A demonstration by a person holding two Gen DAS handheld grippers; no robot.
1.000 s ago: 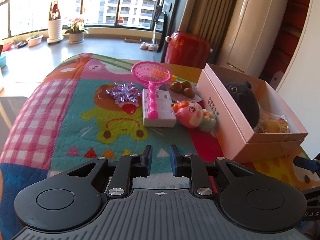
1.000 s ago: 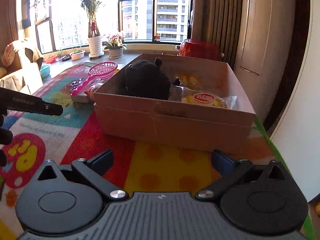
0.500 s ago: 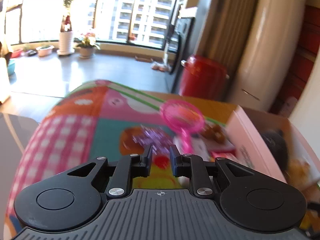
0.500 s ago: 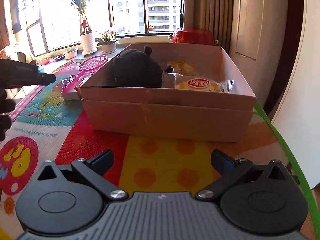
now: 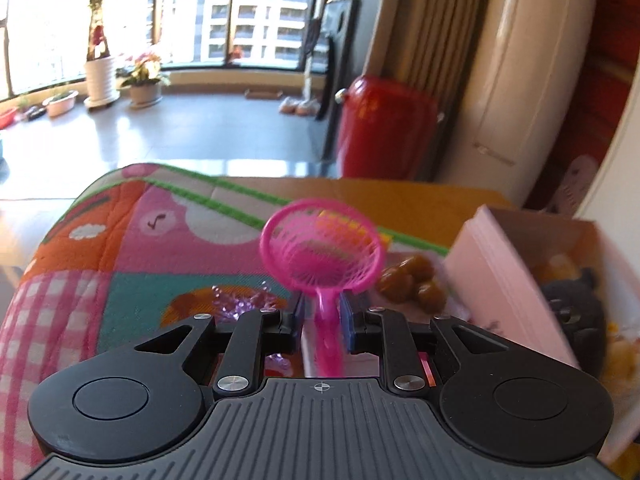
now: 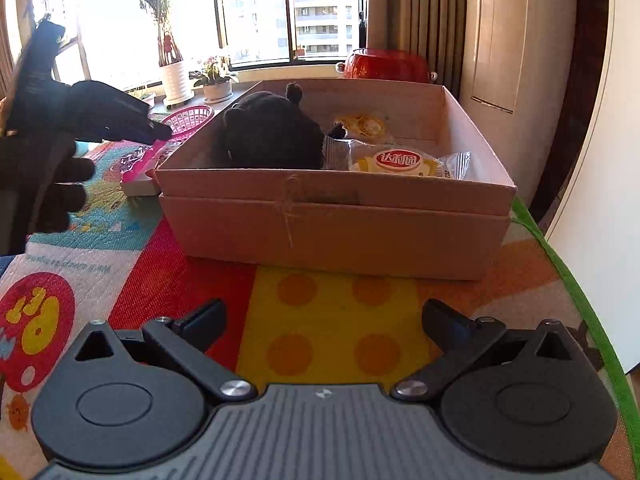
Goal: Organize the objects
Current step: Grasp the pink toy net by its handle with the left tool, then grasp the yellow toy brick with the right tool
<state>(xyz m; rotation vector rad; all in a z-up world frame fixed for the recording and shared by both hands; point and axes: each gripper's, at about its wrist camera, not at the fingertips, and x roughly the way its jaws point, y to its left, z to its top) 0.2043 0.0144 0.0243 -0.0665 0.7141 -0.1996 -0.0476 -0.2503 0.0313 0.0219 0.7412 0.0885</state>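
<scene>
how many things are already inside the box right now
3 visible: a black plush toy at the left, a wrapped snack cake at the front right, and a yellow packet behind it. The plush may hide more.

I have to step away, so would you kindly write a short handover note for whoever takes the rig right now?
Left tool: fingers on either side of the pink net scoop's handle, narrowly apart; whether they grip it I cannot tell.
Right tool: open and empty, low over the play mat before the cardboard box.
Done: black plush toy and snack packet lie in the box.
Left: scoop, purple snowflake, brown pieces and the white tray under the scoop are outside the box.
</scene>
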